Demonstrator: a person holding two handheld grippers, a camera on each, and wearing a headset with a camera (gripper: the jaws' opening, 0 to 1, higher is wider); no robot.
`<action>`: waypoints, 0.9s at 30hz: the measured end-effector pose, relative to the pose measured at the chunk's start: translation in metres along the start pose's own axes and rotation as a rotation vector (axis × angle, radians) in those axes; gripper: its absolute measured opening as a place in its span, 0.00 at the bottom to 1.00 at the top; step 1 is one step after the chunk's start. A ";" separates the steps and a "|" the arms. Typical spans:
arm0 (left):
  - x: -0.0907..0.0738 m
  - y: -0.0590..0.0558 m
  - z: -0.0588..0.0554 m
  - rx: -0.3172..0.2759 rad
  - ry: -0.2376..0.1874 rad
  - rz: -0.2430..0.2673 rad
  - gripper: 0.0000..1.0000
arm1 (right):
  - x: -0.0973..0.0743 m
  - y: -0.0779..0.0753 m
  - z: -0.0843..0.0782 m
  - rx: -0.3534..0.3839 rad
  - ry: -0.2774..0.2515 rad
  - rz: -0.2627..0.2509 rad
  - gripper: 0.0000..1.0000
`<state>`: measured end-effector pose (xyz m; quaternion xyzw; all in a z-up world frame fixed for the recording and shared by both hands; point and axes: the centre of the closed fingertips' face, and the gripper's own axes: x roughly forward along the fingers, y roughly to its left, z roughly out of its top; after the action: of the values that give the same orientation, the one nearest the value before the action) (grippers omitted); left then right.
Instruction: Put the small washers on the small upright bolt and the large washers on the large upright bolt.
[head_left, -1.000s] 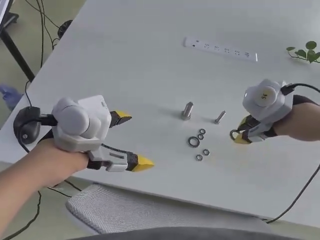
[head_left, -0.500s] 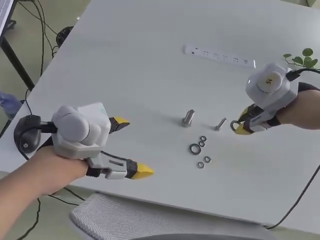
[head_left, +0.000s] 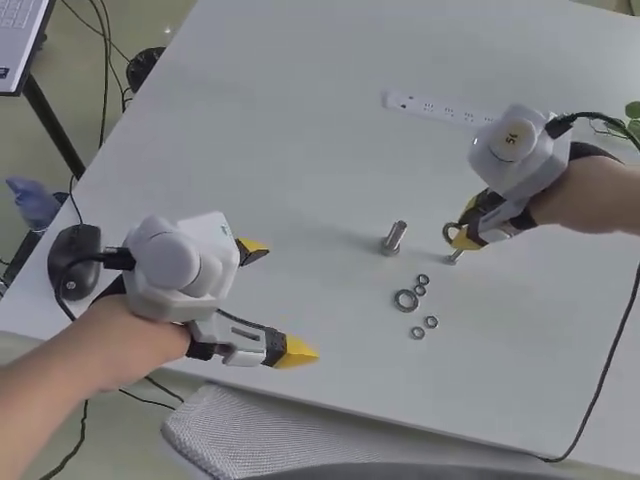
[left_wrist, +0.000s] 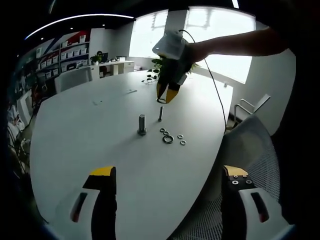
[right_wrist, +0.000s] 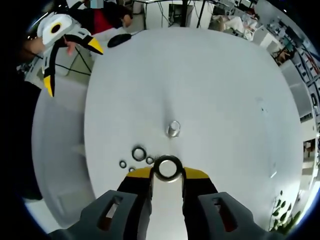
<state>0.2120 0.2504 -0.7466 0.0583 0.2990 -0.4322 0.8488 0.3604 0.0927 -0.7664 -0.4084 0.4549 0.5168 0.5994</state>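
Two steel bolts stand upright mid-table: the large bolt and, right of it, the small bolt. My right gripper is shut on a large-looking washer, which hangs just over the small bolt. Loose washers lie in front of the bolts: one large washer and several small ones. My left gripper stands open near the table's front left, apart from everything.
A white power strip lies at the back of the white table. Green leaves show at the right edge. A grey mesh chair sits below the front edge, and a black device with cables lies at the left.
My right gripper has carried the washer left and away from me, from beside the loose washers to just over the small bolt. The left gripper has kept its place.
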 end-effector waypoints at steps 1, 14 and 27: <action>0.000 0.000 0.000 0.003 -0.001 -0.003 0.87 | 0.002 0.000 0.002 -0.003 0.002 0.001 0.21; -0.001 0.012 0.002 0.026 -0.017 0.043 0.91 | 0.023 -0.014 0.030 -0.023 0.010 0.014 0.21; -0.002 0.026 -0.002 0.034 -0.014 0.089 0.91 | 0.047 -0.018 0.040 -0.070 0.048 0.023 0.21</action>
<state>0.2302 0.2681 -0.7509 0.0829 0.2826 -0.3996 0.8681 0.3859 0.1406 -0.8017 -0.4362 0.4554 0.5295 0.5674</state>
